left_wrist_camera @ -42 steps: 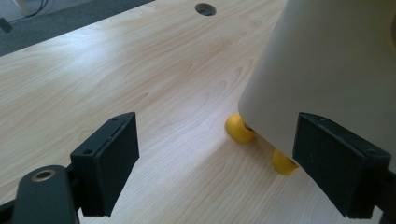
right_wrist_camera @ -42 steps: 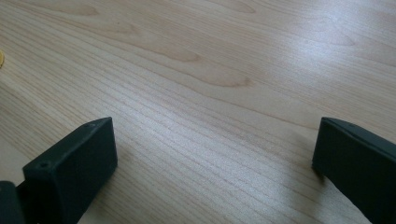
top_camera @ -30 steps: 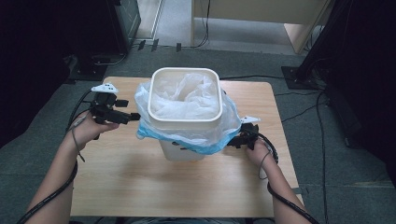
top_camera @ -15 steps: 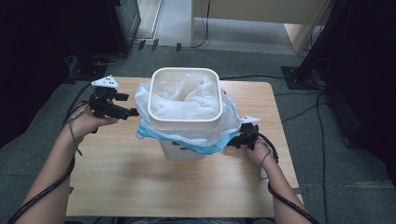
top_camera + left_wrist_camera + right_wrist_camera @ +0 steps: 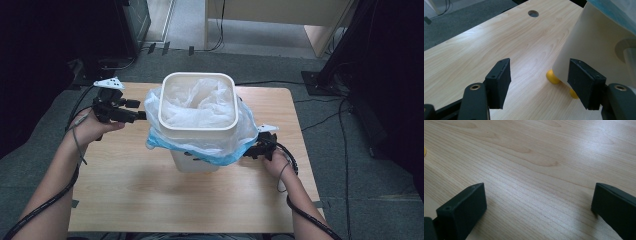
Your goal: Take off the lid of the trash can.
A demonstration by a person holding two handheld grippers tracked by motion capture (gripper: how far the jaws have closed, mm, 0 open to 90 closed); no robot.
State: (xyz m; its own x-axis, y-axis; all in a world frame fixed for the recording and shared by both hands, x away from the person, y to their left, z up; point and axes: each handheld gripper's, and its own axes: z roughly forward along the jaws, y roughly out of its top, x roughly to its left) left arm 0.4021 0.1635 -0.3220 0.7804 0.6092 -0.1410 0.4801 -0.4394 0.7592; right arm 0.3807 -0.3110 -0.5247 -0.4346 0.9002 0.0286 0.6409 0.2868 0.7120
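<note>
Bin [image 5: 199, 120] as landmark, upright mid-table [image 5: 150, 200], bag [image 5: 165, 136] draped over rim and hanging down the walls.

Right gripper [image 5: 252, 151] nearest, low at bin's right side, just under the bag hem; jaws wide apart, nothing between, bare wood ahead.

Left gripper [image 5: 140, 115] farther back, at bin's left, level with the bag skirt and just short of it. Jaws just been closing, gap still clear, no plastic between pads [image 5: 499, 82].

Bin wall and yellow feet [image 5: 552, 77] ahead-right of left jaws, so bag edge lies up and right. Left looks placed to pinch first.
</note>
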